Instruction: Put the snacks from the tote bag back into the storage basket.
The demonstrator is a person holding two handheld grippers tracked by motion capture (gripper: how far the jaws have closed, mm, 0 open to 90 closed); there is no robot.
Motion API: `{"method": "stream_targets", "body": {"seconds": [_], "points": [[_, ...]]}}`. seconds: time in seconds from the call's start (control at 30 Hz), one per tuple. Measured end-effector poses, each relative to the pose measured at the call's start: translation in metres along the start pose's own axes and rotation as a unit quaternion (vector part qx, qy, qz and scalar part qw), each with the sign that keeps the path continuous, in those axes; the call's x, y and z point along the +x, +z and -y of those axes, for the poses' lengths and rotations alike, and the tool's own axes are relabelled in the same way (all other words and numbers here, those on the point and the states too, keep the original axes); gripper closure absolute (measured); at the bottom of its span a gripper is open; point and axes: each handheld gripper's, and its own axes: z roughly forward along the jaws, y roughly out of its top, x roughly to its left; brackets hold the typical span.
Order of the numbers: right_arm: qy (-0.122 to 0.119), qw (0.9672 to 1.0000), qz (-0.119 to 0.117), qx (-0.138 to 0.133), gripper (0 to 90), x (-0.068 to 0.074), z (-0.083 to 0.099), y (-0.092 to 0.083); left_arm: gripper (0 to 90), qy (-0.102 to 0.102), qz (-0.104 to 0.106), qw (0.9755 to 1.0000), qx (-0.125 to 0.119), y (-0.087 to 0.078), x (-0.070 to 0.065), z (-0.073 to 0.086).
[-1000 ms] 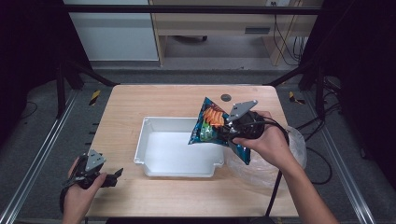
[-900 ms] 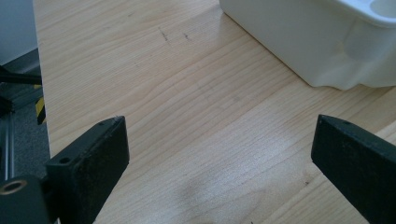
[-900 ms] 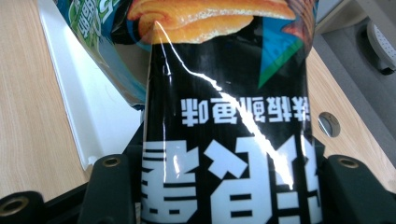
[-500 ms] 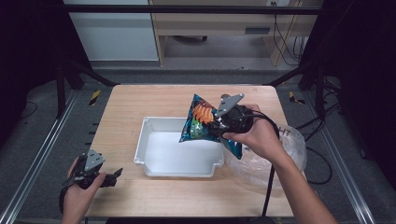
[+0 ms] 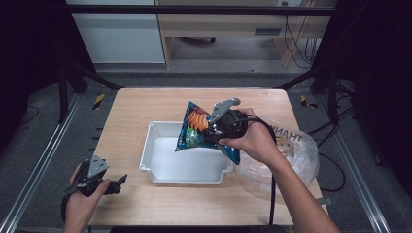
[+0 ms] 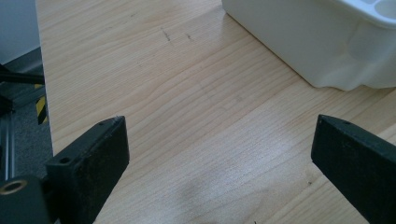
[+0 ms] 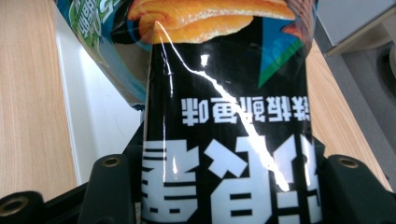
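Note:
A blue and black snack bag (image 5: 197,128) with orange chips printed on it hangs over the right part of the white tray (image 5: 165,162). My right gripper (image 5: 214,132) is shut on the snack bag (image 7: 224,116), which is pinched between its two black jaws. My left gripper (image 5: 119,183) rests low at the table's front left corner, held by a hand. Its jaws stand wide apart over bare wood in the left gripper view (image 6: 219,158), with a corner of the white tray (image 6: 299,42) ahead at the upper right.
A crumpled clear plastic bag (image 5: 291,150) lies on the table to the right of the tray, under the right forearm. A small dark round object (image 5: 234,100) sits near the table's far edge. Metal frame rails run along both sides of the table.
My right gripper has carried the snack bag leftward from the plastic bag to above the tray's right part. The left gripper has stayed in place.

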Motion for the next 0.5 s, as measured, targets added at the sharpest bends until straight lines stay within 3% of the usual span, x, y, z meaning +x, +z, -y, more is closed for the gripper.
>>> {"method": "stream_targets", "body": {"seconds": [0.33,0.5], "points": [[-0.016,0.9998,-0.009,-0.004,42.7,0.001,-0.011,0.016,4.0,-0.003,-0.003,1.0000,0.003,0.000,0.000,0.001],[-0.013,0.9998,-0.013,-0.002,42.7,0.003,-0.014,0.019,4.1,-0.003,-0.003,1.0000,0.004,0.000,0.000,0.001]]}}
